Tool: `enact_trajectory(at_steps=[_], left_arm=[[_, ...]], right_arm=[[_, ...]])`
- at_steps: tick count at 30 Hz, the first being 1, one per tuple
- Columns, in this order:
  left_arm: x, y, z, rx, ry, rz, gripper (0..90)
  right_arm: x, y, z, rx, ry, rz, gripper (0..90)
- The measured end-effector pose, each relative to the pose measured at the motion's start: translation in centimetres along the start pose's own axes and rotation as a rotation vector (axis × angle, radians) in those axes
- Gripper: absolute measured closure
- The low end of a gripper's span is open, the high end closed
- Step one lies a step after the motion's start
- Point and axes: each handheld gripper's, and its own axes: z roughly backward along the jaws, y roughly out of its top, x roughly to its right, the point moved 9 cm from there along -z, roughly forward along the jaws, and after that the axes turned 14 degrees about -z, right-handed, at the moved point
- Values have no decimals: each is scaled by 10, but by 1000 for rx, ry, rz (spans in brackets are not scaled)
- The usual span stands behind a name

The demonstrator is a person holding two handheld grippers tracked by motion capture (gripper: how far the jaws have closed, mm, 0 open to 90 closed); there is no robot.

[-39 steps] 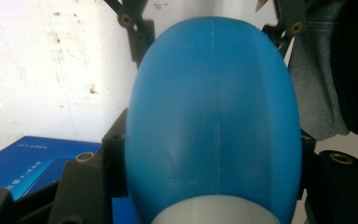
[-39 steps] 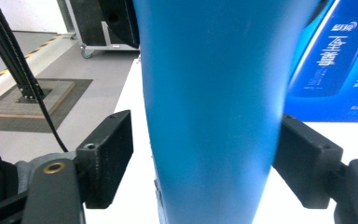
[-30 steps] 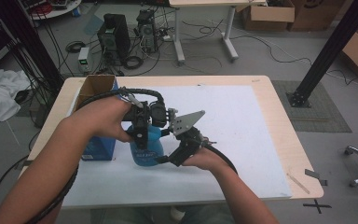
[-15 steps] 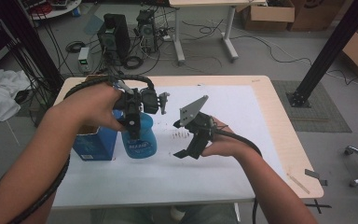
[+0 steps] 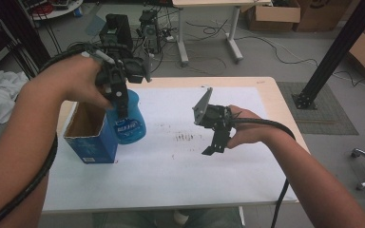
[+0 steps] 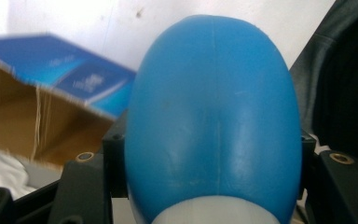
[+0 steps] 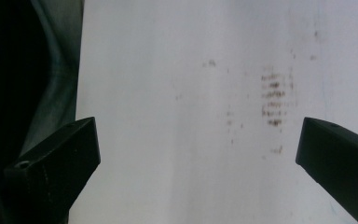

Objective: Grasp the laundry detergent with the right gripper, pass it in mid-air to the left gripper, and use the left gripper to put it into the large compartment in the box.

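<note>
bottles: 1, blue bottle [image 5: 127, 118] left of centre | boxes: 1, open blue box [image 5: 91, 133] | left hand-held gripper [image 5: 119, 97] clamped on bottle | right hand-held gripper [image 5: 215, 142] jaws apart, empty

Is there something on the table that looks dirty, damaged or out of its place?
Yes. The white sheet has brownish smears near its middle, seen also in the right gripper view. The blue box stands open at the top, and its brown flap edge looks ragged.
</note>
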Motion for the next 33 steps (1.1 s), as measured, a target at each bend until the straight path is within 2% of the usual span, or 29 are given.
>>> enact_trajectory(at_steps=[1,2,3,6,7,11,12,13,17,18,20,23,27,33], left_arm=[[-2,-2,2,-1,-9,25,391],[-5,-5,6,-3,-16,54,391],[-8,-8,9,-6,-17,75,392],[-16,-17,20,1,-32,189,392],[-20,-20,24,3,-43,240,391],[-31,-37,40,49,-65,452,392],[-33,-41,43,50,-71,482,392],[-34,-47,46,54,-81,539,392],[-38,-66,56,50,-120,710,392],[-40,-68,58,60,-113,730,392],[-41,-76,61,57,-117,804,392],[-43,-85,64,63,-112,863,392],[-45,-92,65,83,-118,918,393],[-51,-103,57,61,-105,986,393]], right_arm=[[3,-6,0,-53,-8,5,0],[3,-6,0,-53,-8,5,0],[4,-8,-1,-76,-10,11,0],[7,-16,-2,-144,-18,19,0],[8,-17,-2,-154,-21,22,0],[12,-20,1,-164,-23,18,0],[13,-21,2,-164,-23,20,0],[13,-22,2,-167,-25,16,0],[15,-24,1,-175,-28,18,0],[15,-24,1,-176,-26,18,0],[16,-24,2,-178,-28,18,0],[16,-23,2,-176,-27,17,0],[16,-25,2,-185,-28,18,0],[15,-28,4,-195,-26,14,0]])
